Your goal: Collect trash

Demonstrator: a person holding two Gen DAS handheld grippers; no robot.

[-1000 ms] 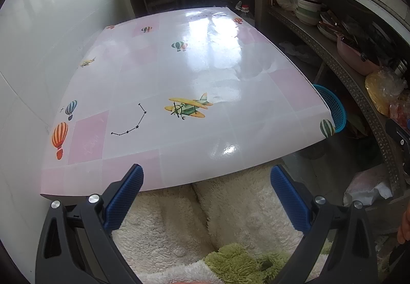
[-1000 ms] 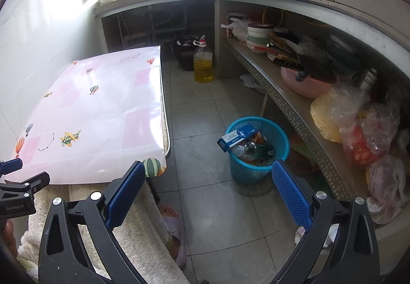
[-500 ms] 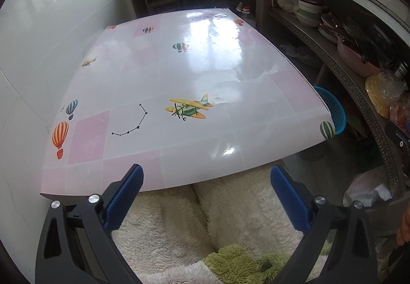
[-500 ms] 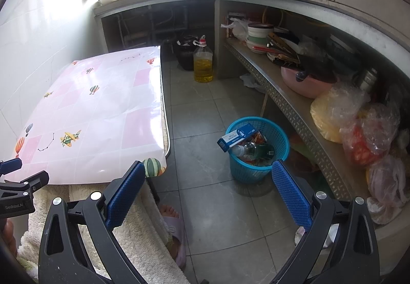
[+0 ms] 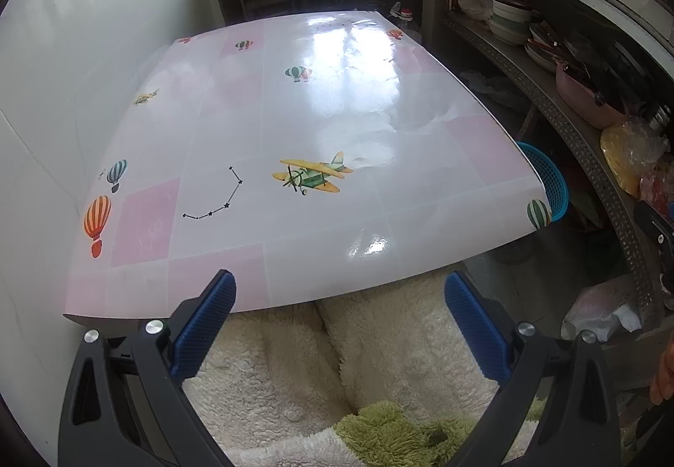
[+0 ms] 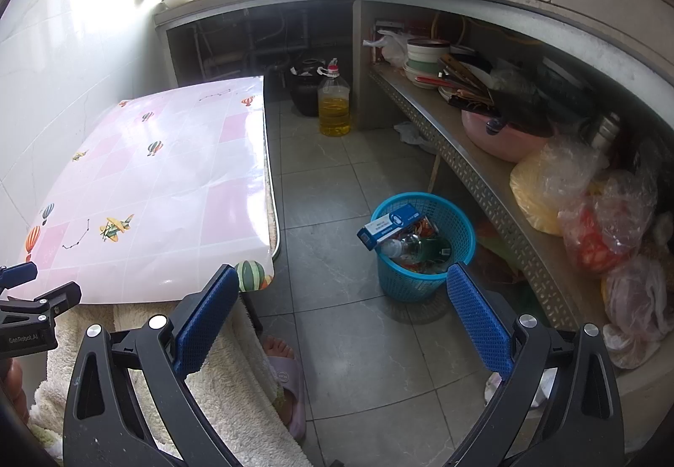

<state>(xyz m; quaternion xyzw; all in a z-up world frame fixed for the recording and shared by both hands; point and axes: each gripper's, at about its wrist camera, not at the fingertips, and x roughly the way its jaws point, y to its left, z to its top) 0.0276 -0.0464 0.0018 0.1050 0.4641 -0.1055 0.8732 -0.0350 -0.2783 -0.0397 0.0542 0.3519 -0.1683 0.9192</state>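
A blue plastic waste basket (image 6: 423, 256) stands on the floor to the right of the table, holding a blue and white box (image 6: 389, 224), a bottle and wrappers. Its rim (image 5: 547, 180) peeks past the table's right edge in the left wrist view. My right gripper (image 6: 341, 323) hangs open above the floor tiles, near the basket, nothing between its blue pads. My left gripper (image 5: 339, 323) is open over the table's near edge and a person's fluffy white lap (image 5: 366, 357). The glossy pink and white tabletop (image 5: 295, 121) carries no loose items.
A white tiled wall (image 5: 63, 66) borders the table's left side. A perforated metal shelf (image 6: 497, 180) at the right holds bowls, a pink basin and plastic bags. An oil bottle (image 6: 334, 104) stands on the floor at the back. A person's foot in a slipper (image 6: 286, 370) rests near the table.
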